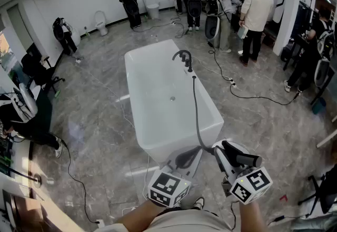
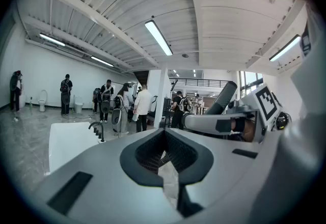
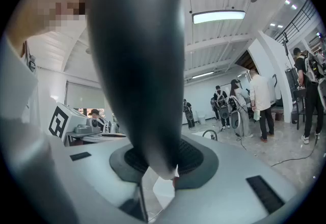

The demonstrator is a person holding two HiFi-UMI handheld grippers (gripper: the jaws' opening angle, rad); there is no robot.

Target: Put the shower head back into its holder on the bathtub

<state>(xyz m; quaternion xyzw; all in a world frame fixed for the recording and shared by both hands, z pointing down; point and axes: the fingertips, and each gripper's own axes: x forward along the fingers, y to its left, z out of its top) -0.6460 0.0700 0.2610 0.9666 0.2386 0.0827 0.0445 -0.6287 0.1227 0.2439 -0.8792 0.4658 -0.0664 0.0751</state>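
While the shower head (image 1: 243, 158), a dark, smooth, rounded wand, is clamped between the jaws of the right gripper (image 1: 221, 153), it is held just off the near right corner of the bathtub (image 1: 138, 120), well apart from the dark curved faucet fixture (image 1: 184, 58) on the far rim. In the right gripper view the wand is seen rising from between ribbed dark pads (image 3: 198, 159) set in matte grey shells. A thin dark hose (image 1: 196, 109) is draped from the fixture along the tub's right side to the wand. The left gripper (image 1: 185, 158) is held beside it with its jaws pressed together and nothing between them. The tub is glossy white and rectangular with rounded corners. Black-and-white square markers are borne on each gripper's cube (image 1: 167, 187). The floor (image 1: 95, 120) is laid in shiny grey veined stone.
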